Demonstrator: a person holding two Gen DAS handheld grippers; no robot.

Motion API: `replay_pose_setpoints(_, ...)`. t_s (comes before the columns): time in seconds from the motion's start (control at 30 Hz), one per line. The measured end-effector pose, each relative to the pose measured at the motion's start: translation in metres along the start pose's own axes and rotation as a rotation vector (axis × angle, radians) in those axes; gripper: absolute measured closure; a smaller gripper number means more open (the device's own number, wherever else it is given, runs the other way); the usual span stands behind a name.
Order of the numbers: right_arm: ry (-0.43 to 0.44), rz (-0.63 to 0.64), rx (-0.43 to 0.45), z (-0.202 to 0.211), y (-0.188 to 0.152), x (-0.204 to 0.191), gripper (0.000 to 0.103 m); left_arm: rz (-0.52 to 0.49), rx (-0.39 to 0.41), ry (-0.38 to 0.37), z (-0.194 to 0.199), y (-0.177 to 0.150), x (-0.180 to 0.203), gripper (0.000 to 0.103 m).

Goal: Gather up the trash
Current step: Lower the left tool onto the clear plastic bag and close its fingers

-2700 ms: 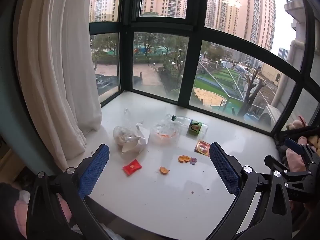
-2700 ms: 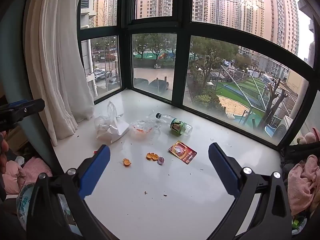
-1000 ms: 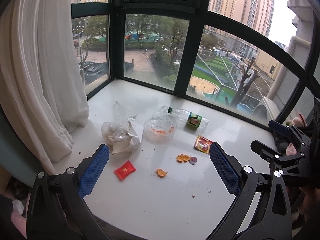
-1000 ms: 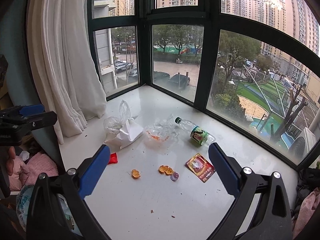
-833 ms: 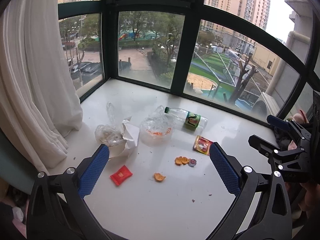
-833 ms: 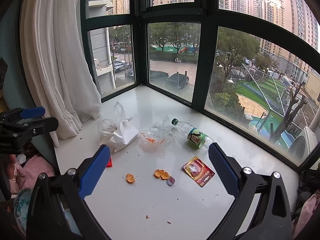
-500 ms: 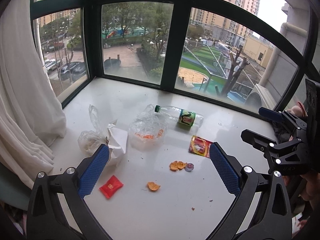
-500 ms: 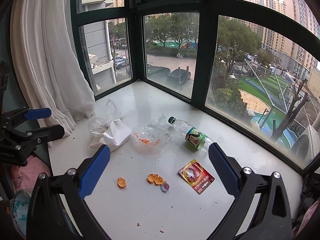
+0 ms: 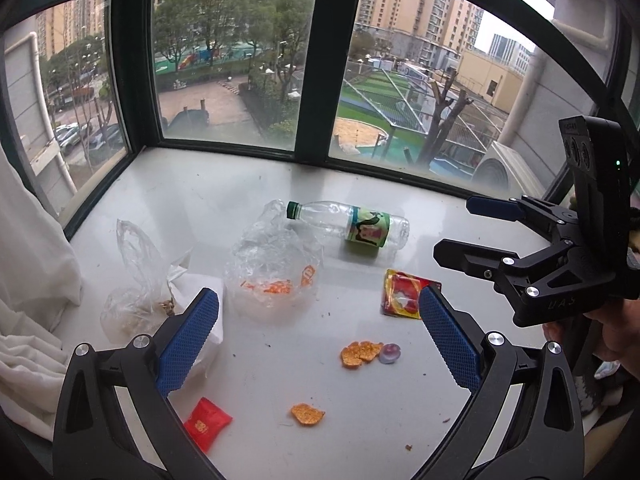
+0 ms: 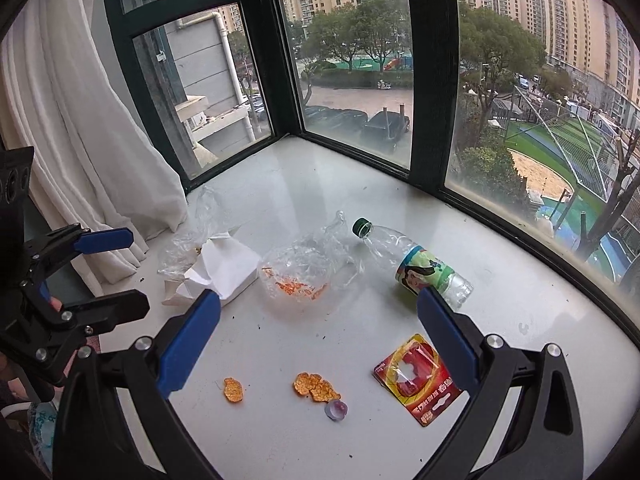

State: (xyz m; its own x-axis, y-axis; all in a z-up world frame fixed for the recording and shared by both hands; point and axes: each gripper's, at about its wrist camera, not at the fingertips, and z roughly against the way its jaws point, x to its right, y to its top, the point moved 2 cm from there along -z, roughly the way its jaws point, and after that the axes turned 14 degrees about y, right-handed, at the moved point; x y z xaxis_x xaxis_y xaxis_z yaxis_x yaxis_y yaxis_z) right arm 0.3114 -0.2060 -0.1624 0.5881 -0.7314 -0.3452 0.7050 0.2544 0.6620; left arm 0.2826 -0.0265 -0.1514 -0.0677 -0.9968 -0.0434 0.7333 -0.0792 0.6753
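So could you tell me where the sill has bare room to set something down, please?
The sill is bare at the back corner by the window frame and right of the bottle. The near edge below the crumbs is mostly free too. It is crowded around the clear bag and white paper.

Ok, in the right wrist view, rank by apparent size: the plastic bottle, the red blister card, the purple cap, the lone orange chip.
1. plastic bottle
2. red blister card, partly hidden by the gripper finger
3. lone orange chip and purple cap: too alike to rank.
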Motion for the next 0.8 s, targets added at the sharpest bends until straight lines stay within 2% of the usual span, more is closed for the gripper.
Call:
replay_pose_setpoints(0.23,0.04,0.013,-0.033,-0.045,0.002,0.036,0.007,0.038,-0.039,-0.058,-0.049,-0.002,0.002,0.006)
replay_pose_setpoints(0.37,0.09,0.012,-0.066,-0.067,-0.002,0.053,0.007,0.031,-0.052,-0.088,-0.074,-0.006,0.007,0.006)
replay_pose_setpoints(0.6,0.187,-0.049,-0.1,-0.104,-0.008,0.077,0.008,0.128,-0.126,-0.132,-0.122,-0.018,-0.01,0.006)
replay_pose_setpoints(0.8,0.206,-0.056,-0.132,-0.134,-0.013,0.088,0.008,0.164,-0.156,-0.112,-0.148,-0.02,-0.025,0.006)
